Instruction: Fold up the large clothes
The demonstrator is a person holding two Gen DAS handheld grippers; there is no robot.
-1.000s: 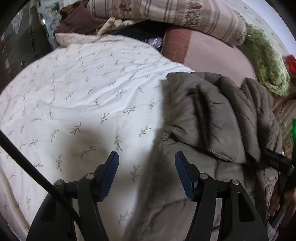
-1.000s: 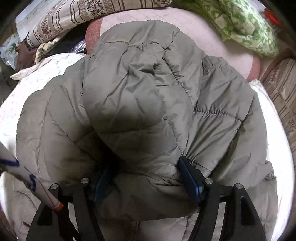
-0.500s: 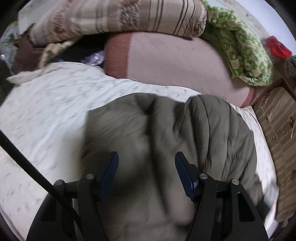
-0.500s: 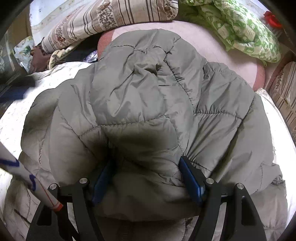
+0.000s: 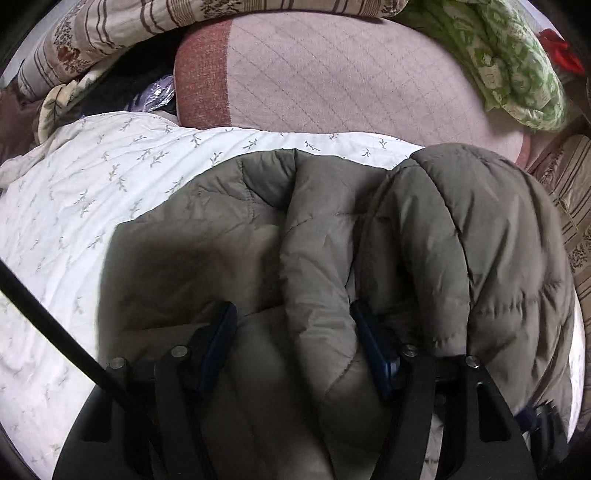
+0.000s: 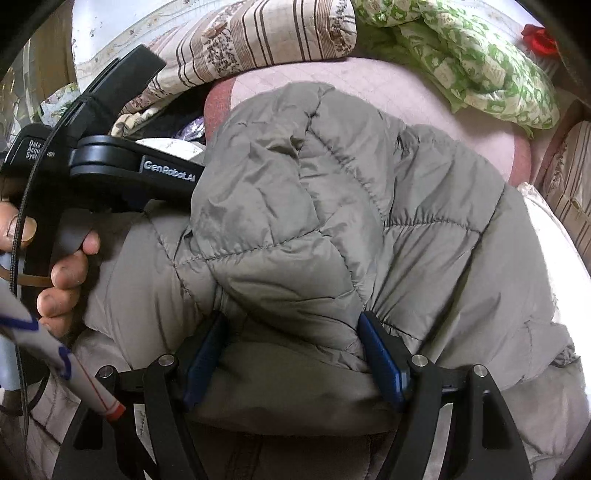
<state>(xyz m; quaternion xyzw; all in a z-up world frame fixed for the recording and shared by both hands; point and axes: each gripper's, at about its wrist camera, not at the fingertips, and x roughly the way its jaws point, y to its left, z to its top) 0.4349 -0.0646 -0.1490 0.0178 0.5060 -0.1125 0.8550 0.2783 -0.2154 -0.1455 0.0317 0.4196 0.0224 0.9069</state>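
A grey-green quilted puffer jacket (image 5: 461, 258) lies bunched on a white leaf-print sheet (image 5: 74, 206), its upper edge reaching the pink quilted cushion (image 5: 332, 74) behind it. Seen from the left wrist, the left gripper (image 5: 293, 345) straddles a raised fold of the jacket: the padded ridge runs up between the two blue pads (image 5: 373, 350), filling the gap and touching the right-hand pad. Its jaws have just been opening a little, with that fold between them, and stand apart around it.

From the right wrist, the right gripper (image 6: 291, 354) is set over a thick roll of the same jacket (image 6: 332, 221), the fabric bulging against both blue pads and packed between them; whether they squeeze it or merely bracket it cannot be told. Left of the jacket in this view, the person's hand (image 6: 62, 273) grips the black handle of the other tool, a black cable (image 6: 26, 192) running past the fingers. Beyond the cushion sit a striped floral pillow (image 6: 258, 33) and a green-patterned quilt (image 6: 480, 62).
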